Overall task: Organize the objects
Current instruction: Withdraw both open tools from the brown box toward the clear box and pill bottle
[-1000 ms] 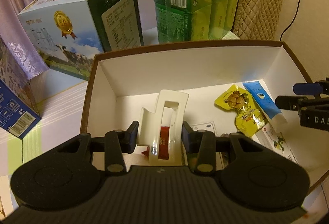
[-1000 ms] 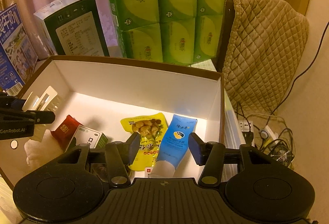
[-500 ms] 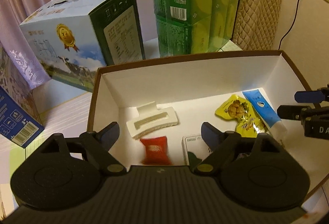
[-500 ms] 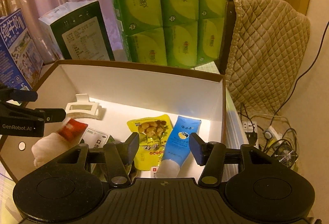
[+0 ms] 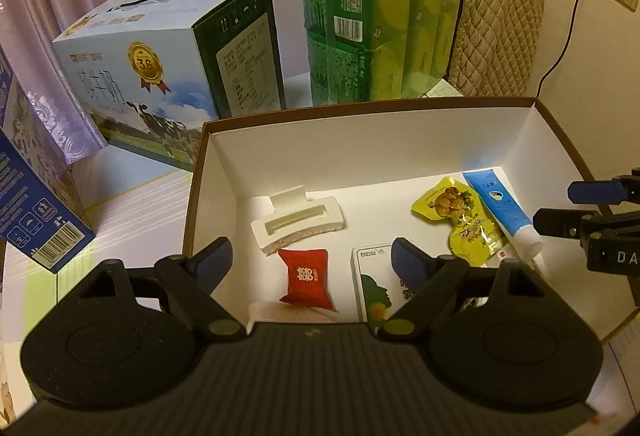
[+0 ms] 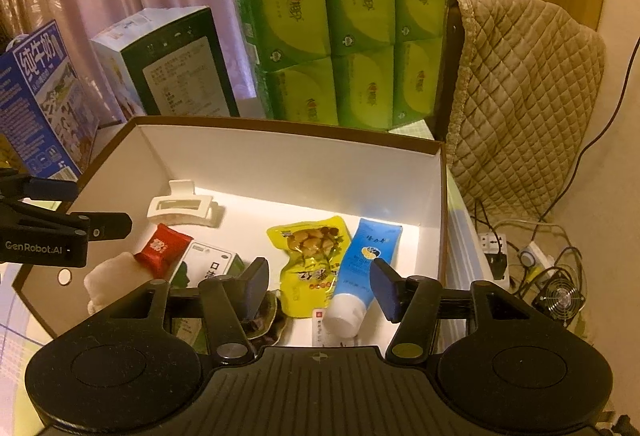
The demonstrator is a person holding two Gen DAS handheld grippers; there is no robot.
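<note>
Left wrist view: the box (image 5: 400, 108), brown outside and white inside, sits on the counter (image 5: 132, 196). Behind it: one cow-print milk carton (image 5: 160, 76), one green tissue multipack (image 5: 376, 8), one quilted chair back (image 5: 500, 32); a blue carton (image 5: 28, 204) at left. In the box, one of each: white hair claw (image 5: 298, 224) lying flat near the back-left corner, red packet (image 5: 306, 280) just in front of it, white-green card box (image 5: 378, 288), yellow snack pouch (image 5: 460, 220), blue tube (image 5: 500, 212) by the right wall. Left gripper (image 5: 310, 260) jaws spread wide, empty, above the red packet, touching nothing. Right gripper's fingers poke in from the right edge.

Right wrist view: same box (image 6: 280, 128), same five items, plus a pale cloth bundle (image 6: 114, 280) by the near-left wall and a dark glossy item (image 6: 268, 316), partly hidden by the left finger. Right gripper (image 6: 318, 288) jaws moderately open, empty, above the pouch (image 6: 312, 256) and tube (image 6: 360, 268). Left gripper (image 6: 86, 208) enters at left. On the floor at right: one power strip (image 6: 496, 252), cables, one small fan (image 6: 560, 296).
</note>
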